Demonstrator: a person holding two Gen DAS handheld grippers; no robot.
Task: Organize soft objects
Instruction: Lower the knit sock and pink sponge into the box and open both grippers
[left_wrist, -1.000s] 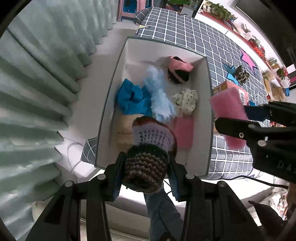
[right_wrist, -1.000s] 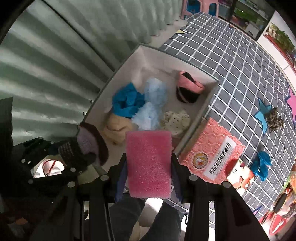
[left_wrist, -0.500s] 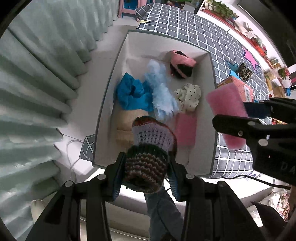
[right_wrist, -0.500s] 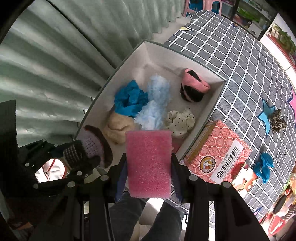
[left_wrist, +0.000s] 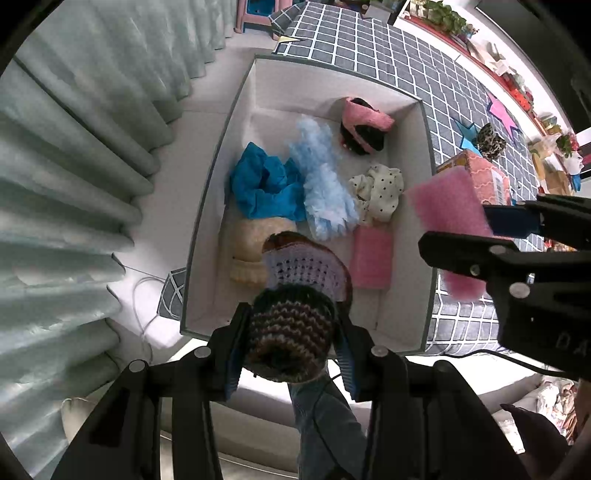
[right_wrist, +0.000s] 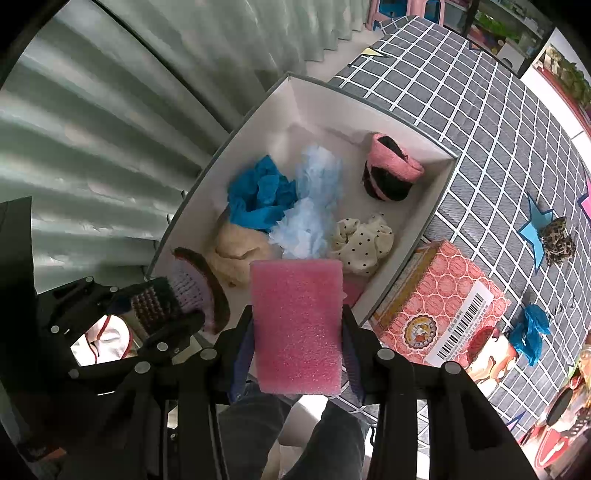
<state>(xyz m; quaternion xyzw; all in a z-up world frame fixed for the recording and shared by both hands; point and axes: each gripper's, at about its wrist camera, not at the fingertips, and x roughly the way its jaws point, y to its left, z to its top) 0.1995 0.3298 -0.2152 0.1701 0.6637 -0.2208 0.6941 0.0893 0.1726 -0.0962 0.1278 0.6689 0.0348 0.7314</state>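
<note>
Knitted wool fills the left wrist view: the left gripper (left_wrist: 290, 343) is clamped on a striped knitted hat (left_wrist: 295, 314), which hangs just past its fingertips over the near end of the white box (left_wrist: 236, 122). Against the picture a second ago, the box has slid slightly in view and looms a little larger, while the grip is unchanged; I judge both loads are poised above the box, waiting to be let go. Beyond the hat, inside the box, lie a beige knit (left_wrist: 251, 247), a blue cloth (left_wrist: 262, 184), a pale blue fluffy piece (left_wrist: 325, 192), a polka-dot fabric (left_wrist: 380, 188), a pink and black roll (left_wrist: 364, 125) at the far end, and a flat pink pad (left_wrist: 371, 258) to the right of the hat.

From the right wrist view, the right gripper (right_wrist: 297, 343) is closed on a pink foam sponge (right_wrist: 297, 321), held upright between its pads above the box's near right corner. The hat sits off to its left. Right of the sponge, outside the box on the checked mat (right_wrist: 480, 122), stand a red patterned carton (right_wrist: 439, 306), a leopard-print item (right_wrist: 557, 240) and another blue cloth (right_wrist: 530, 332), still unsorted.
</note>
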